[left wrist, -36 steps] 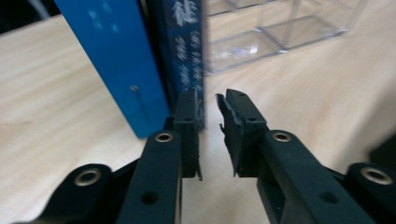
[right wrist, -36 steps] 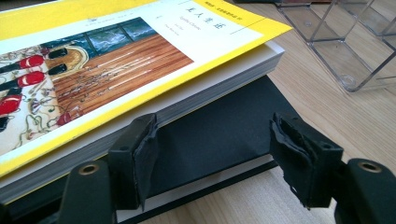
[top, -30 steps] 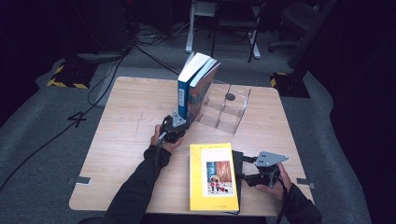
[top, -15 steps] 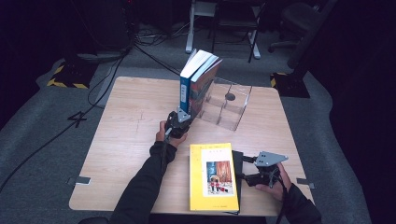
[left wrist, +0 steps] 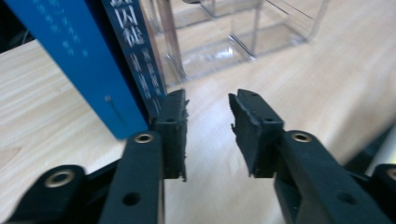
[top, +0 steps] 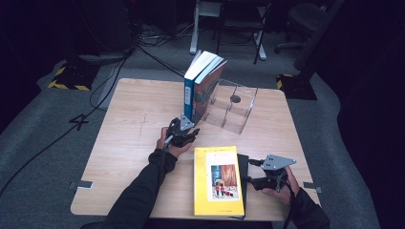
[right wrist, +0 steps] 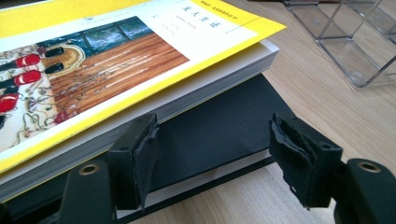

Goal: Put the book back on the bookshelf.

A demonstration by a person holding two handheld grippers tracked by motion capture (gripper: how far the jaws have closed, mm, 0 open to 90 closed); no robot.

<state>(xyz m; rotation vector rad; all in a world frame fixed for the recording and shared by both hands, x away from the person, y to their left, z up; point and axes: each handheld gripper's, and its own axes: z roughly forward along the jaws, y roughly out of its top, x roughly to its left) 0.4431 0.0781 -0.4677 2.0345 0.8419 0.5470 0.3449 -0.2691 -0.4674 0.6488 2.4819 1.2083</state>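
Two blue books (top: 203, 86) lean on the clear organizer (top: 231, 112) mid-table, rigid, top-heavy; regrip low on the spine. Left gripper (left wrist: 208, 123) jaws, just opening, hold nothing. Right gripper (right wrist: 212, 156) jaws stand apart, gripping nothing, at the near edge by the yellow book (top: 217, 179).

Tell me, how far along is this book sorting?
Done: two books lean upright against the clear organizer. In hand: the left gripper, jaws just opened, has nothing between them beside the blue spine. Left: the yellow book and black book lie stacked by the open right gripper.
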